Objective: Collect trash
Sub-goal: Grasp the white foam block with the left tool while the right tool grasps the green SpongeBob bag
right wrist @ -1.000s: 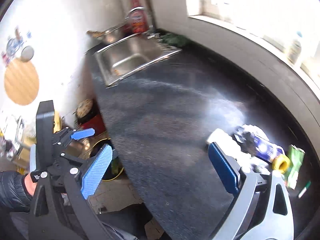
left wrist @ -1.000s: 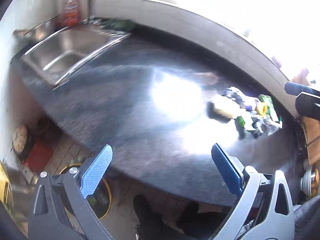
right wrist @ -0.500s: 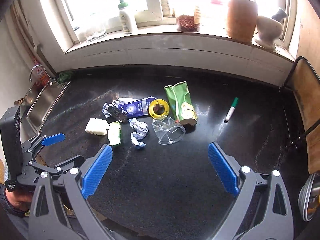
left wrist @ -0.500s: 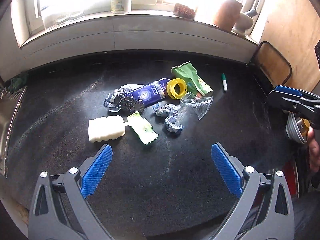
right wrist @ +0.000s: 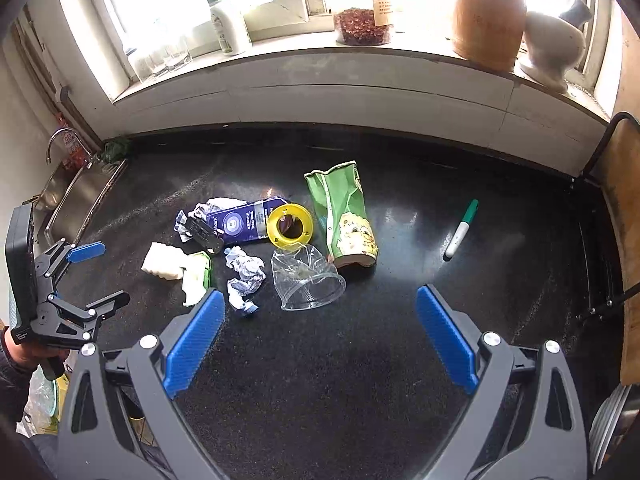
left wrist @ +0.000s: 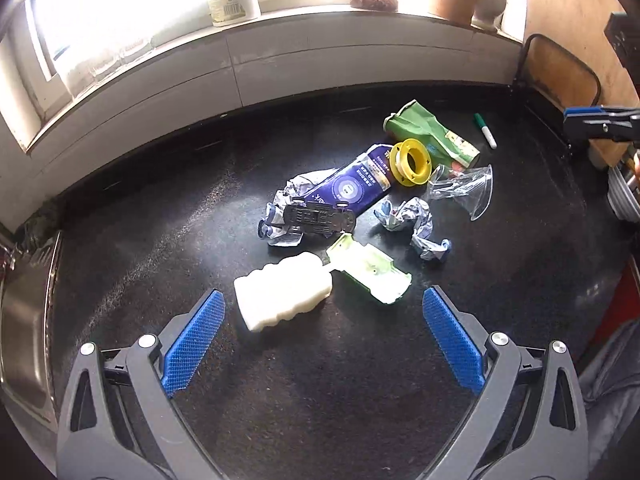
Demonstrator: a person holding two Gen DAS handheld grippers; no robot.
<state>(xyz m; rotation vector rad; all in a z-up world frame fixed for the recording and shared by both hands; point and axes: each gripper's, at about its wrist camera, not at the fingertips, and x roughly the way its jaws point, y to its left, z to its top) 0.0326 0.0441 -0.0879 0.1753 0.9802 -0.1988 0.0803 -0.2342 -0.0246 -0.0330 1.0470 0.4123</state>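
Observation:
A heap of trash lies on the black counter point(left wrist: 320, 380): a white foam block point(left wrist: 284, 296), a pale green plastic tray point(left wrist: 372, 276), crumpled foil point(left wrist: 416, 224), a blue carton point(left wrist: 352, 188), a yellow tape spool point(left wrist: 410, 158), a green snack bag point(left wrist: 432, 136) and a clear plastic cup point(left wrist: 464, 188). My left gripper point(left wrist: 322, 340) is open and empty, just short of the foam block. My right gripper point(right wrist: 320, 340) is open and empty, a little in front of the clear cup point(right wrist: 308, 280) and the foil point(right wrist: 244, 276).
A green marker point(right wrist: 462, 228) lies right of the heap. A steel sink point(right wrist: 76, 196) is at the counter's left end. Bottles, jars and a wooden pot point(right wrist: 488, 12) stand on the windowsill. A wooden board in a black frame point(right wrist: 624, 216) stands at the right.
Both grippers swung from the sink end to face the trash heap, then moved closer to it. The left gripper now hovers near the foam block. Both stayed open.

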